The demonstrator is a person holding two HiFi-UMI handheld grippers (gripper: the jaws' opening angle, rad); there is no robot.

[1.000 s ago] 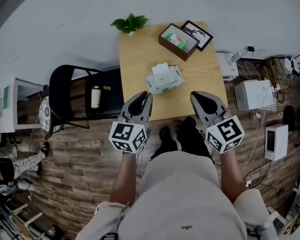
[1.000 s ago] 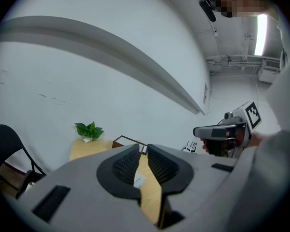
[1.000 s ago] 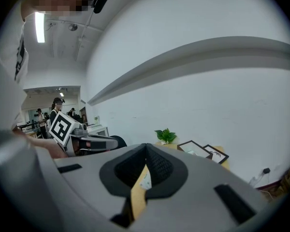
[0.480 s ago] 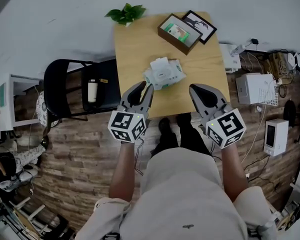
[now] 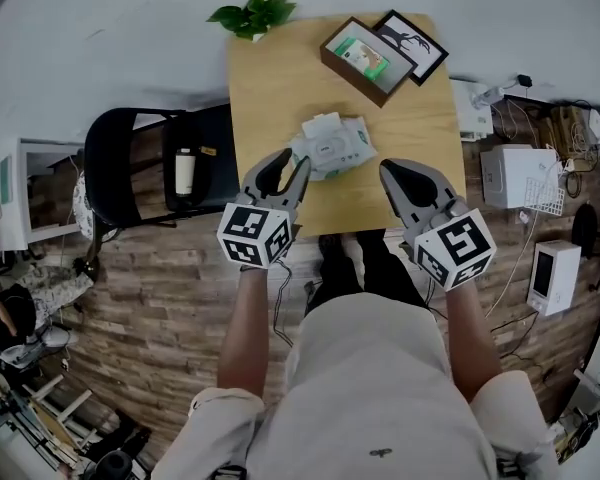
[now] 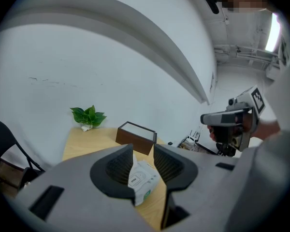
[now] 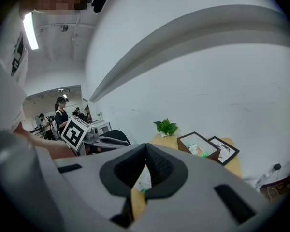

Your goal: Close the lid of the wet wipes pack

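Head view: pack (image 5: 332, 148) on table (image 5: 270, 78), 1 o'clock of left gripper (image 5: 291, 163). Jaws parted, just been opening, pack ahead untouched, likely to steady it. Right gripper (image 5: 392, 173) closed, empty, likely for pressing lid (image 5: 320, 128) down.

The room is bright, with even light. A long lamp (image 6: 273, 30) glows white near the top of both gripper views. Every picture bends round at its edges, with dark corners. Shadows on the desk (image 5: 280, 98) are soft.
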